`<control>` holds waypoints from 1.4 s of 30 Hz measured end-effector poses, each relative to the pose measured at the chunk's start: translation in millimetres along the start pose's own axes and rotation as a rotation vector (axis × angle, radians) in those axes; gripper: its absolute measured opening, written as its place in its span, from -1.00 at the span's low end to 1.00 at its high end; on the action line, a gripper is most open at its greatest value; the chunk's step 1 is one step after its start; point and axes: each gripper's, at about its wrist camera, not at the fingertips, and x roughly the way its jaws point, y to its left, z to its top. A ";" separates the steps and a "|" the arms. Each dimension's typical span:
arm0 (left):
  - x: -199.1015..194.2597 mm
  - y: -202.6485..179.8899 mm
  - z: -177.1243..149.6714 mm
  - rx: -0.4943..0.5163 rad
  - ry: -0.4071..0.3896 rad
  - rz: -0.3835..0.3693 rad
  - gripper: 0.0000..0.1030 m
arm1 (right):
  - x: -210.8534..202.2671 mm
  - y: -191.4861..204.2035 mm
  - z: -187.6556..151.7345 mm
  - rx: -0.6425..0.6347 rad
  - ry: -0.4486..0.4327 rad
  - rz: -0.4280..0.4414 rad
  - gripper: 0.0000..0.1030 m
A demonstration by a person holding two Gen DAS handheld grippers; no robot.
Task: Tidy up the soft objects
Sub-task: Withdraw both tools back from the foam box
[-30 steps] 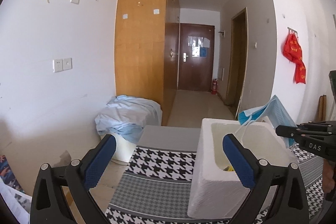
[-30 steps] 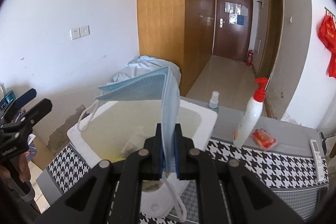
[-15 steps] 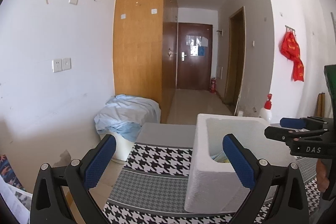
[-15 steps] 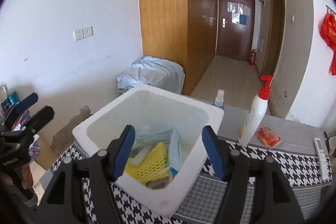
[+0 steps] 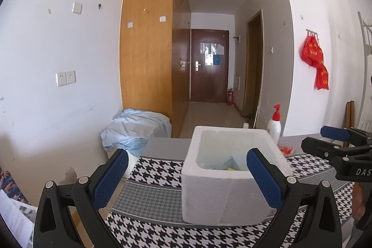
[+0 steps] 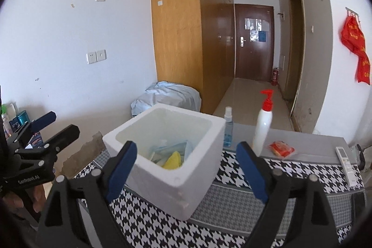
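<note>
A white foam box (image 6: pixel 167 155) stands on the houndstooth table cloth (image 6: pixel 232 220); it also shows in the left wrist view (image 5: pixel 223 190). Inside lie a blue face mask (image 6: pixel 171 147) and a yellow mesh cloth (image 6: pixel 172 158). My right gripper (image 6: pixel 187 172) is open and empty, held above and in front of the box. My left gripper (image 5: pixel 186 178) is open and empty, to the left of the box. Each gripper shows in the other's view, the right one (image 5: pixel 334 143) and the left one (image 6: pixel 46 124).
A white pump bottle with a red top (image 6: pixel 262 124), a small blue spray bottle (image 6: pixel 227 129), a red packet (image 6: pixel 281 149) and a white remote (image 6: pixel 346 162) sit behind and right of the box. A light blue cloth heap (image 5: pixel 132 129) lies beyond the table.
My right gripper held the blue mask over the box, then opened; the mask now lies in the box. Both grippers have pulled back and up from the box.
</note>
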 end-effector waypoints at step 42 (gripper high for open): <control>-66.6 -48.0 -63.2 -0.002 -0.062 -0.063 0.98 | -80.2 -9.0 -92.5 0.020 -0.130 -0.043 0.94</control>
